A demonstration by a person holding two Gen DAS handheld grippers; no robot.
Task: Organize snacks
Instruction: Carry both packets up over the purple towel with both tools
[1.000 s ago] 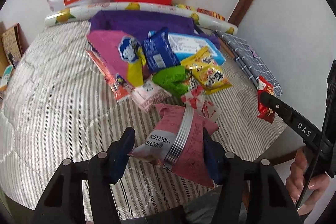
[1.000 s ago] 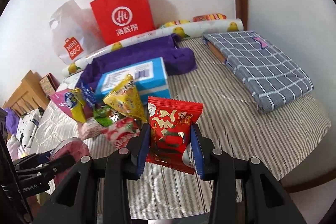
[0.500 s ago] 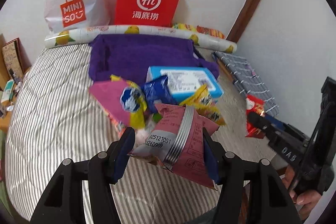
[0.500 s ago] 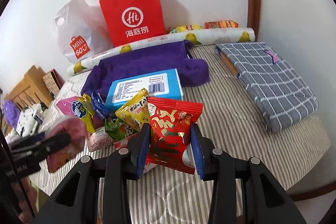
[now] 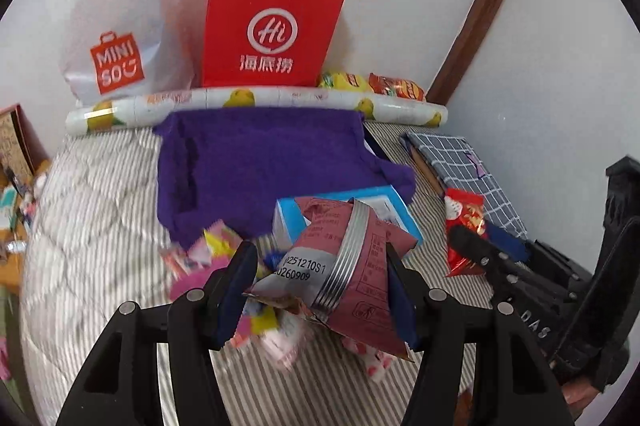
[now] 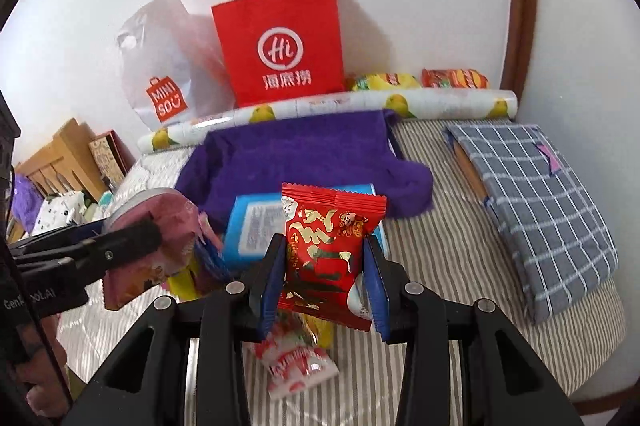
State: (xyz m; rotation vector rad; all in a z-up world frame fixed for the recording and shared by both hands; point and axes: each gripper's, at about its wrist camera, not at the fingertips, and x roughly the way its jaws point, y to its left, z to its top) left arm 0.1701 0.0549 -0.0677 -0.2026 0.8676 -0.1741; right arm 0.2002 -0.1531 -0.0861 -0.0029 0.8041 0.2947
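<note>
Blue pads of the left gripper pinch a dusty-pink snack packet and those of the right gripper clamp a red snack packet, both held above the snack pile on the striped bed, near the purple cloth.

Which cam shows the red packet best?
Right wrist: the red packet sits centered and sharp in the right gripper, print side visible. Left wrist shows it only small at the right, partly hidden behind a gripper finger.
</note>
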